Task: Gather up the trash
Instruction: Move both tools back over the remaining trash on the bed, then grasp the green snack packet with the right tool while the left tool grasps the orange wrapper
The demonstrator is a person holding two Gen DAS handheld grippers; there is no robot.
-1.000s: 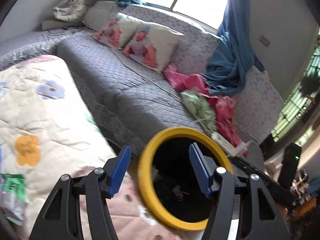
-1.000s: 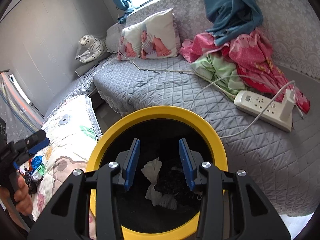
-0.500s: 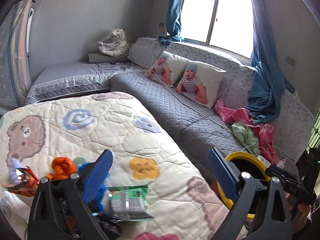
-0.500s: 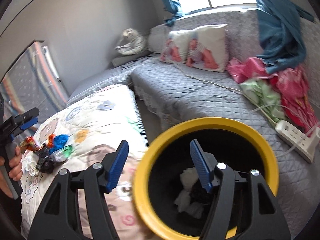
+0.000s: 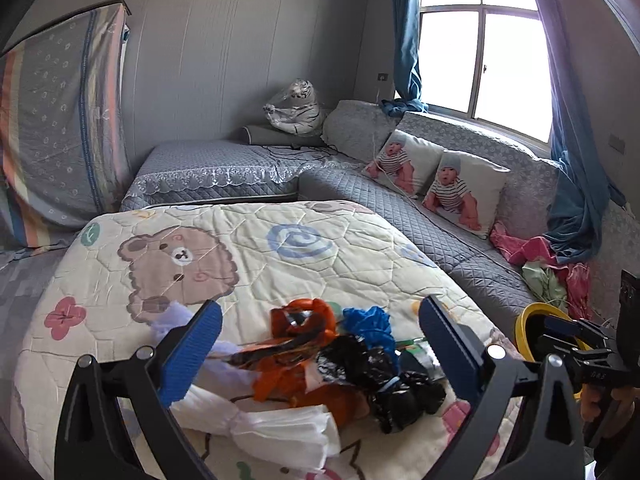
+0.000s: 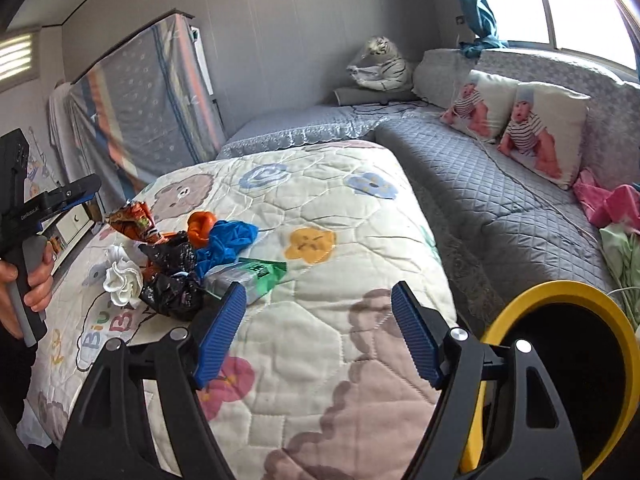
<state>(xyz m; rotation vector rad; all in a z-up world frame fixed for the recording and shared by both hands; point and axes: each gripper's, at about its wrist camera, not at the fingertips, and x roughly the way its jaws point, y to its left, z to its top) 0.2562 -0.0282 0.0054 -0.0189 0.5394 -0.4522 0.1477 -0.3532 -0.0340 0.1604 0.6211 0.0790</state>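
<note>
Trash pile heaped on bed quilt, directly ahead of left gripper, jaws spread wide, nearer; right gripper, also spread and empty, beside yellow-rimmed bin, pile forward-left.

Yellow-rimmed bin: cut off by the frame edge, my right gripper's arm covering part, inside too dark.
Green wrapper: print unreadable.

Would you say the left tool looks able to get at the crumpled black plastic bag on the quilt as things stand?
Probably yes: the left tool is open and empty, with the crumpled black plastic bag lying uncovered between its fingers' line; only orange wrappers crowd beside it.
</note>
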